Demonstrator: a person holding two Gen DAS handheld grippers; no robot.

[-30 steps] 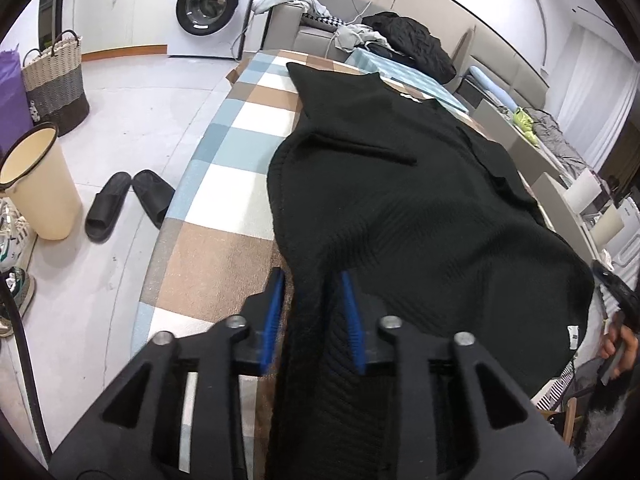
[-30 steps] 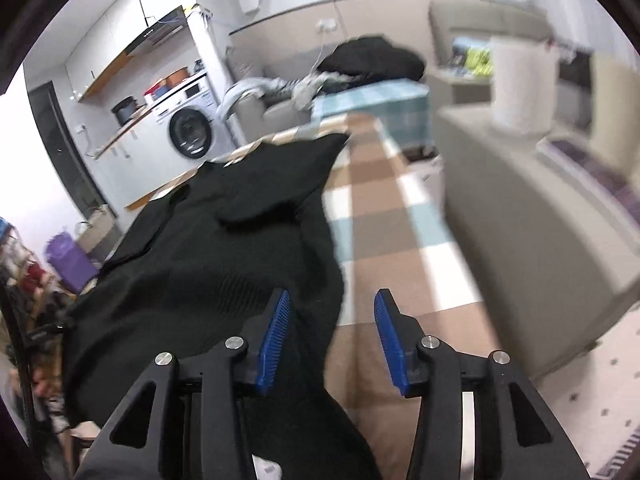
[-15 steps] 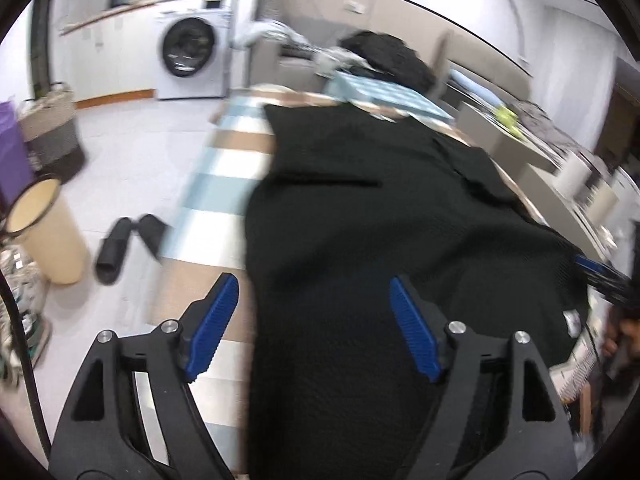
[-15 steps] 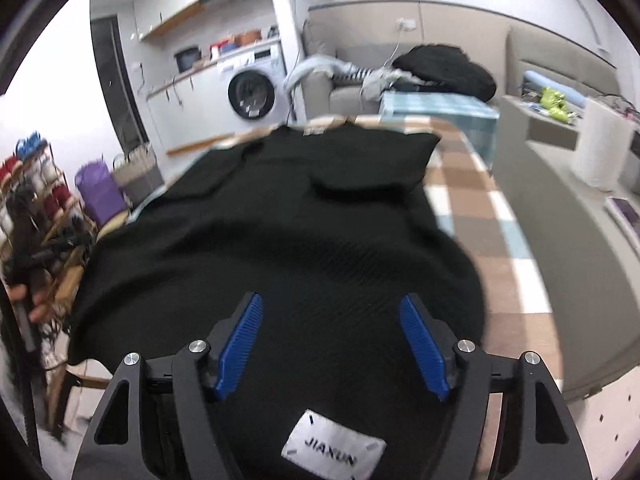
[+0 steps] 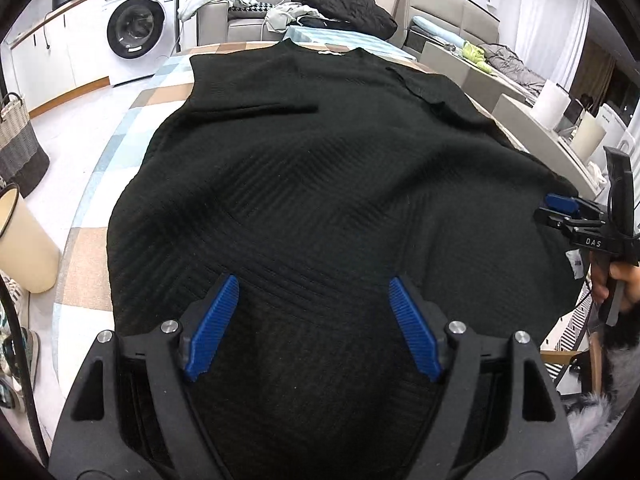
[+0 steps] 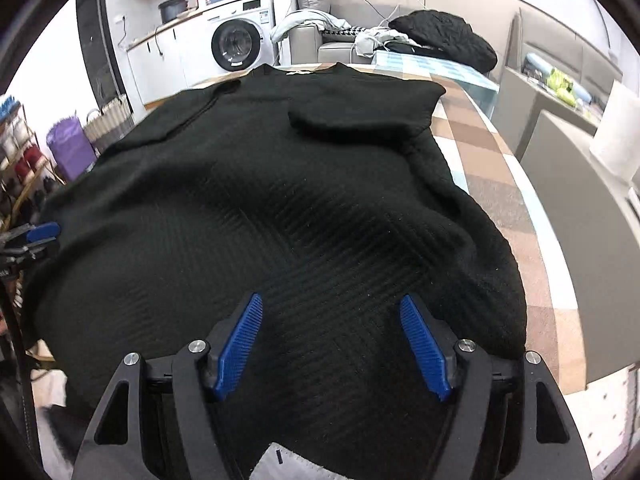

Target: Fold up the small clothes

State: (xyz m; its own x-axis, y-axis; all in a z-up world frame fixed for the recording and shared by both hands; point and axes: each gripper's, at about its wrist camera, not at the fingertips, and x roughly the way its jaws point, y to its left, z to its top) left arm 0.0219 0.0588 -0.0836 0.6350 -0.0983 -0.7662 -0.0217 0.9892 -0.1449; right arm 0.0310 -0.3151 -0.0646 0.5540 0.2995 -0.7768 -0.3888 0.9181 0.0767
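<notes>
Two hand-held grippers hang over one black knitted sweater (image 5: pixel 304 200) spread flat on a bench covered by a checked cloth (image 5: pixel 120 136) in blue, tan and white. The left hand-held gripper (image 5: pixel 314 328) has its blue pads wide apart, with the sweater's hem lying below them and nothing pinched; its jaws have just been opening. The right hand-held gripper (image 6: pixel 332 344) stands equally wide above the hem on the other side, its jaws also just opened and free of the fabric. A white label (image 6: pixel 296 468) shows at the near edge in the right wrist view. The sweater's neckline points away, toward a washing machine (image 5: pixel 140 28) and a sofa piled with clothes (image 5: pixel 344 4).
</notes>
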